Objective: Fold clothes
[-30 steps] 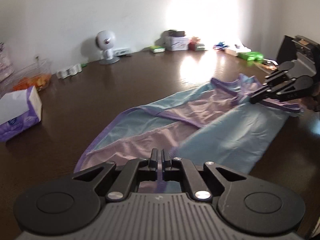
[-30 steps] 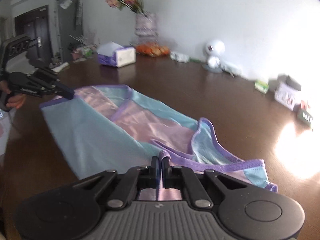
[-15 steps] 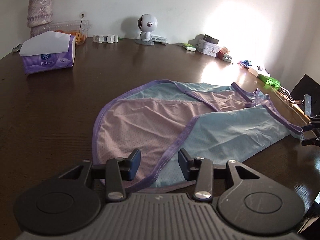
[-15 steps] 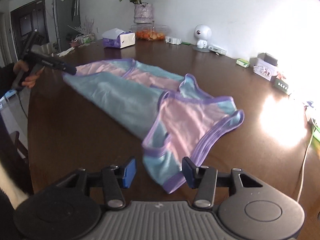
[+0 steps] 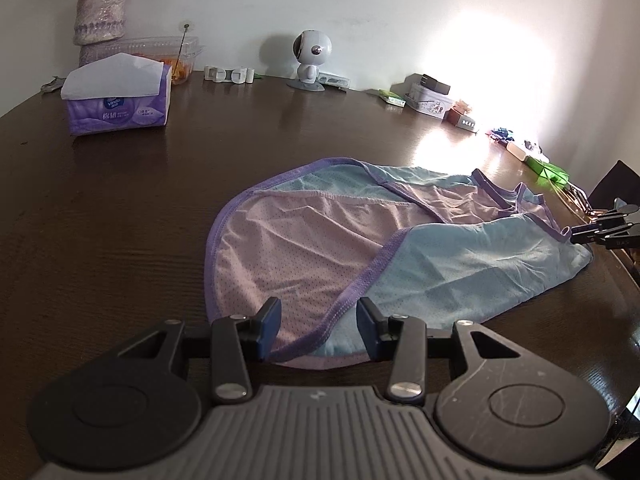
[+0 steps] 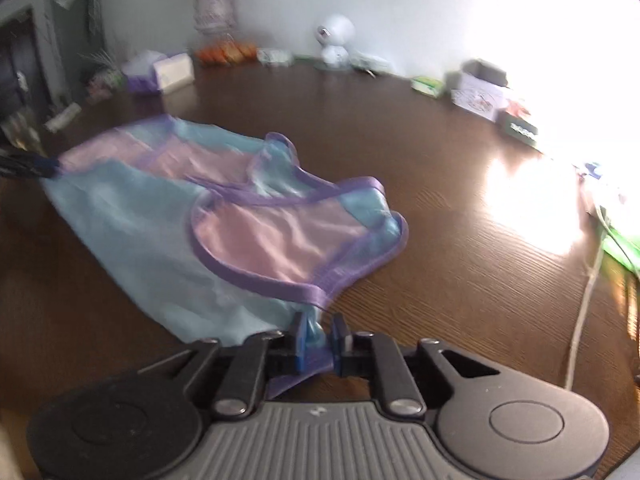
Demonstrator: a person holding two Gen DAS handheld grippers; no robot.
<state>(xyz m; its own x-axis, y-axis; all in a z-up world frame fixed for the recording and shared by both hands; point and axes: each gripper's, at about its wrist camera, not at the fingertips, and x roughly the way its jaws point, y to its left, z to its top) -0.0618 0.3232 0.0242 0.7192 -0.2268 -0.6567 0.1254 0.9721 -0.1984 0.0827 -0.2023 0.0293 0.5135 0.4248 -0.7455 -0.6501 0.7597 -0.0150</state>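
Observation:
A pink and light-blue mesh vest with purple trim [image 5: 360, 236] lies spread on the dark wooden table [image 5: 120, 208]. My left gripper [image 5: 318, 326] is open, its jaws on either side of the vest's near hem. In the right wrist view, blurred by motion, my right gripper [image 6: 318, 338] is shut on a bunched blue and purple edge of the vest [image 6: 256, 216]. The right gripper also shows at the right edge of the left wrist view [image 5: 600, 230], at the vest's far end. The left gripper shows at the left edge of the right wrist view [image 6: 28, 166].
A purple tissue box [image 5: 116, 100], a clear food box [image 5: 168, 56], a flower vase [image 5: 100, 16], a white robot figure [image 5: 312, 60] and small boxes [image 5: 428, 96] line the table's far edge along the wall. A white cable [image 6: 584, 300] runs along the right side.
Between one second and half a second ago both grippers opened and let go of the vest. Since then my right gripper has closed on the vest's near edge. The left stays open at the hem.

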